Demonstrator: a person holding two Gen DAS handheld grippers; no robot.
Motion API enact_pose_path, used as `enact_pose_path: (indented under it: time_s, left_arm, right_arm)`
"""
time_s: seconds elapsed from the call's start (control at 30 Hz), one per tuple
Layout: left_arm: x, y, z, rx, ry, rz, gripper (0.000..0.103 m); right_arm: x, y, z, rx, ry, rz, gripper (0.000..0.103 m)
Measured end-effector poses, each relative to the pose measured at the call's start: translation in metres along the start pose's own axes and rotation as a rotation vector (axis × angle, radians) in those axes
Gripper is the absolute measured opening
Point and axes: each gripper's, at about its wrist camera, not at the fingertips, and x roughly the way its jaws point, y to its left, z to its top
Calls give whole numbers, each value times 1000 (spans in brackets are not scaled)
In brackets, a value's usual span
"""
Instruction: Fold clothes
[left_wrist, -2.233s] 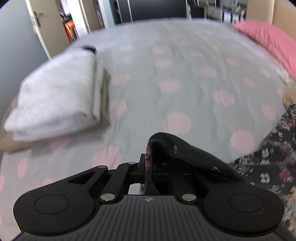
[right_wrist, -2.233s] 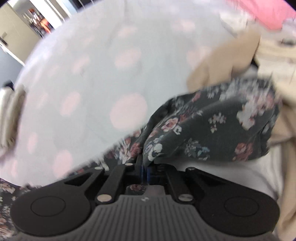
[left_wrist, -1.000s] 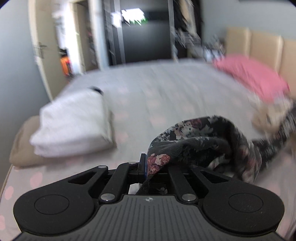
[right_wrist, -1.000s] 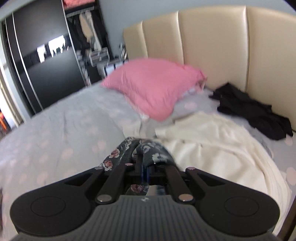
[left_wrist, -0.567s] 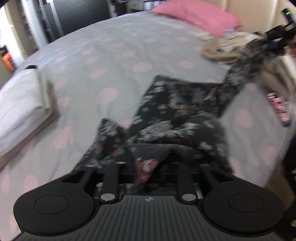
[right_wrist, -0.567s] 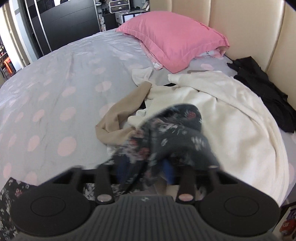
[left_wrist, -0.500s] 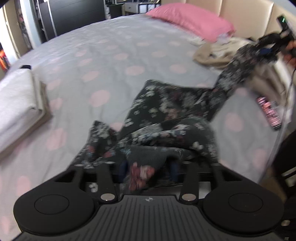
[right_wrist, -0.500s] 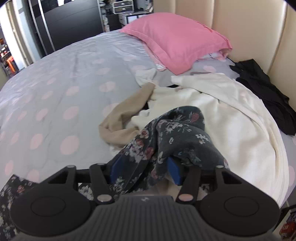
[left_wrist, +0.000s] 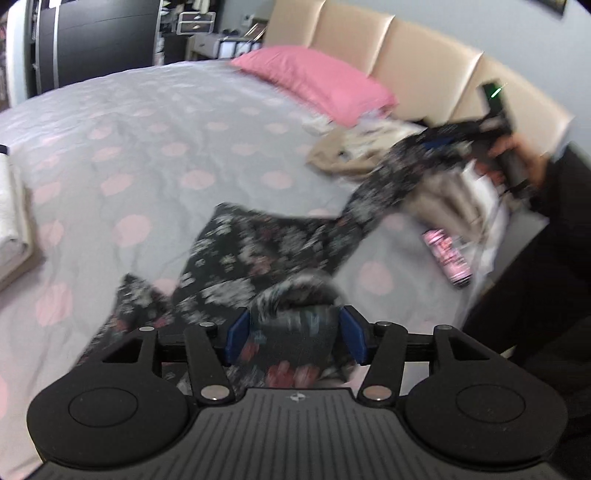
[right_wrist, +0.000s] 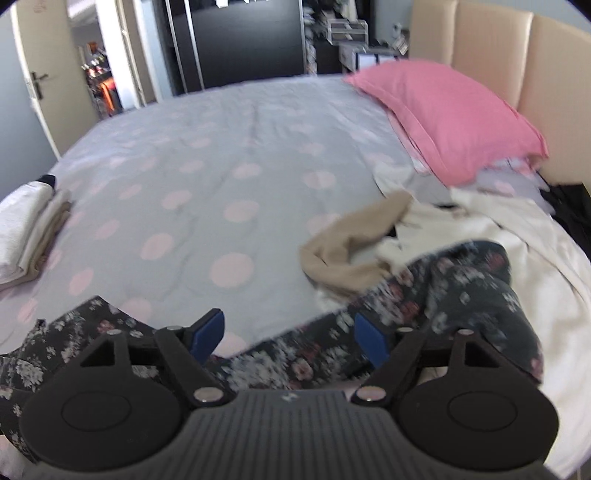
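a stack of folded clothes (right_wrist: 26, 229), white over beige, is seen at the left edge of the bed (right_wrist: 221, 155), whose grey cover is dotted with pink. the dark floral garment (left_wrist: 258, 251) is spread across the near edge of the bed, one end bunched between the blue pads (left_wrist: 236, 334) of the left gripper (left_wrist: 293, 334), whose jaws are spread apart around the cloth rather than pressed on it. the garment is stretched from there to the right gripper (right_wrist: 290, 332), where it is draped over the right-hand finger; those jaws are held wide apart, with the bed cover visible between them. a beige garment (right_wrist: 351, 254) is lying just beyond the floral cloth, touching a cream garment (right_wrist: 517, 240) heaped toward the right edge. a pink pillow (right_wrist: 450, 114) is resting at the far right corner against the padded headboard (right_wrist: 517, 55). a small pink object (left_wrist: 447, 258) is seen in the left wrist view near the right edge, too blurred to identify.
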Motion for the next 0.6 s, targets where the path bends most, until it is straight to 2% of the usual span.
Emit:
enact_pose_path:
  time_s: [0.07,0.17,0.23,0.43,0.6]
  left_arm:
    - [-11,3,3,-30,-64,-72,54]
    - [-21,12,9,-90,-133,-60,61]
    - [-19,18,13,-118,-139,0,61]
    - [7,39,23,-175,-75,128,61]
    - [39,50,24,-132,33,190,61]
  right_arm:
    - [4,2,1,20,8,17,85]
    - [11,3,3,71,21,47,88]
    - [18,5,6,92,39,73,89]
    - [42,36,9,30,91,111,90]
    - [71,69,1,-51,186,164,90]
